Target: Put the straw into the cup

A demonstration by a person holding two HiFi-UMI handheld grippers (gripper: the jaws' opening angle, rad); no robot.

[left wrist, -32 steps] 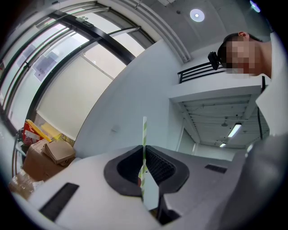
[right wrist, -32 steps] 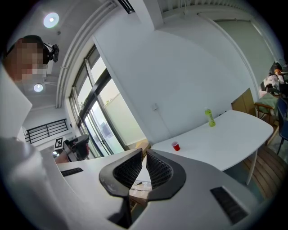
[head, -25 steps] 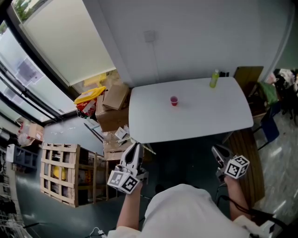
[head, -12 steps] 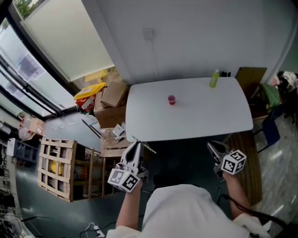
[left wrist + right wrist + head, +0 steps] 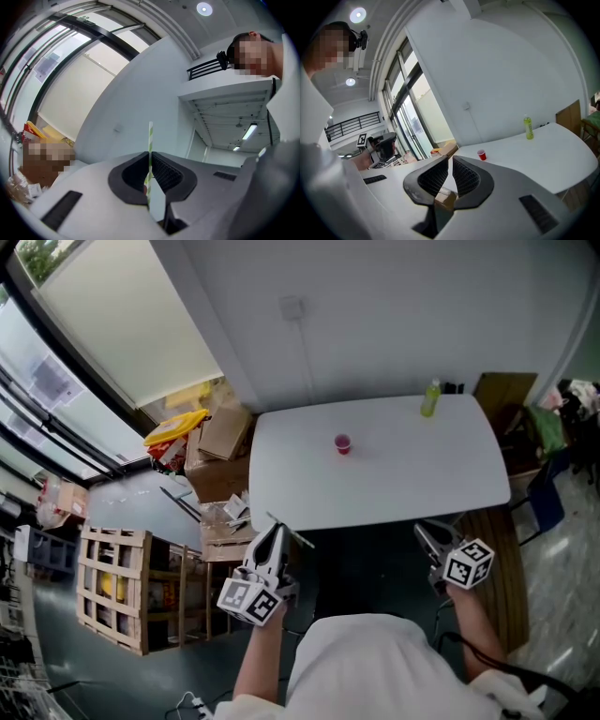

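A small red cup [image 5: 342,443] stands on the white table [image 5: 403,488], toward its far left; the right gripper view also has the cup [image 5: 481,154]. My left gripper [image 5: 273,532] hangs short of the table's near left corner, shut on a green-and-white striped straw [image 5: 150,138]. In the head view the straw [image 5: 298,540] shows as a thin line across the gripper's tips. My right gripper [image 5: 424,532] is below the table's near right edge, its jaws together with nothing between them; in its own view the right gripper [image 5: 451,165] points at the table.
A green bottle [image 5: 430,397] stands at the table's far right edge. Cardboard boxes [image 5: 220,442] and a wooden crate [image 5: 117,587] crowd the floor to the left. A brown board [image 5: 502,395] and a blue chair [image 5: 544,498] sit to the right.
My right gripper has shifted slightly left and up toward the table edge. The left gripper keeps the straw in about the same place. The head view has drifted a little.
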